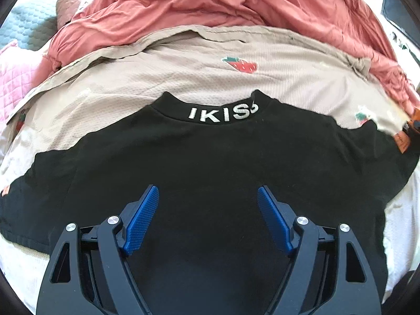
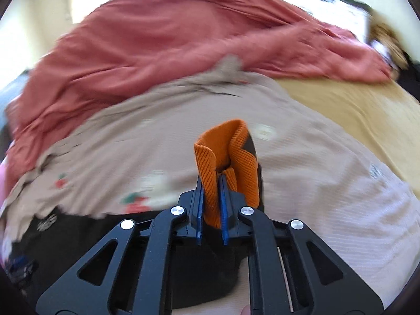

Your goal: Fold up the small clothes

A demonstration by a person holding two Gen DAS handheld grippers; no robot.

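A small black shirt (image 1: 210, 162) with white "IKISS" letters on its collar (image 1: 223, 113) lies flat in the left wrist view. My left gripper (image 1: 208, 194) is open and empty, hovering over the shirt's middle. In the right wrist view my right gripper (image 2: 212, 183) is shut on the shirt's orange ribbed cuff (image 2: 225, 152), with the black sleeve (image 2: 183, 257) hanging below it. That cuff also shows at the right edge of the left wrist view (image 1: 413, 122).
A beige strawberry-print garment (image 1: 183, 73) lies under the black shirt, also in the right wrist view (image 2: 157, 141). A rumpled coral-red cloth (image 1: 210, 5) lies behind. A yellow sheet (image 2: 354, 113) is at right, pink and grey quilts (image 1: 15, 78) at left.
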